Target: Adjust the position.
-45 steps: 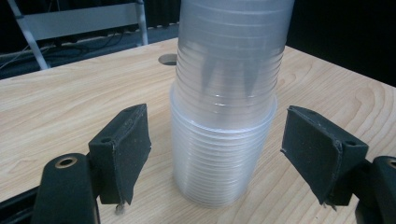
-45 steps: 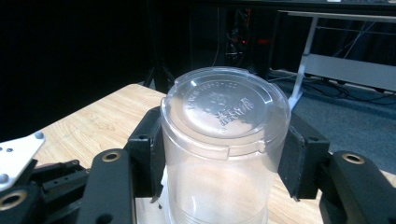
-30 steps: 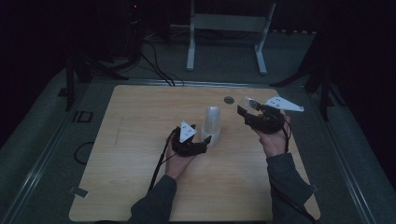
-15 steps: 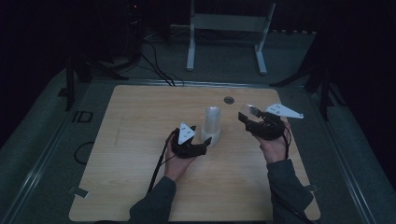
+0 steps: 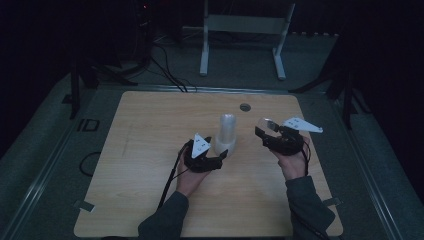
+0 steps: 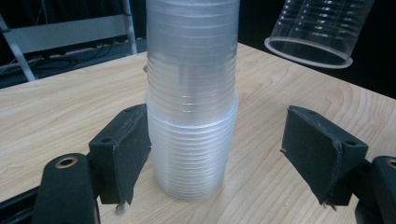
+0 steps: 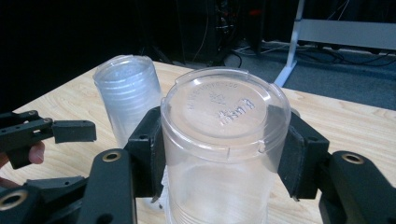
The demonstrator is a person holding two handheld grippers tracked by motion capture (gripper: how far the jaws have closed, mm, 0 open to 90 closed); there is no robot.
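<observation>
An upside-down stack of clear plastic cups [image 5: 227,132] stands mid-table on the wooden table [image 5: 150,150]. My left gripper [image 5: 220,159] is open around the stack's base [image 6: 191,107]: one pad [image 6: 126,149] touches it and the other stands well apart. My right gripper [image 5: 262,134] is shut on a single clear cup [image 7: 224,126], held upside down above the table to the right of the stack. That cup [image 6: 322,28] hangs at the upper right of the left gripper view. The stack [image 7: 128,93] rises behind the held cup in the right gripper view.
A small dark round spot [image 5: 245,107] lies on the table behind the stack. A white metal frame [image 5: 240,30] and cables [image 5: 165,65] sit on the floor beyond the far edge. Bare wood lies to the left and toward the near edge.
My right gripper has sunk slightly with the single cup in it. The left gripper and the stack have stayed put.
</observation>
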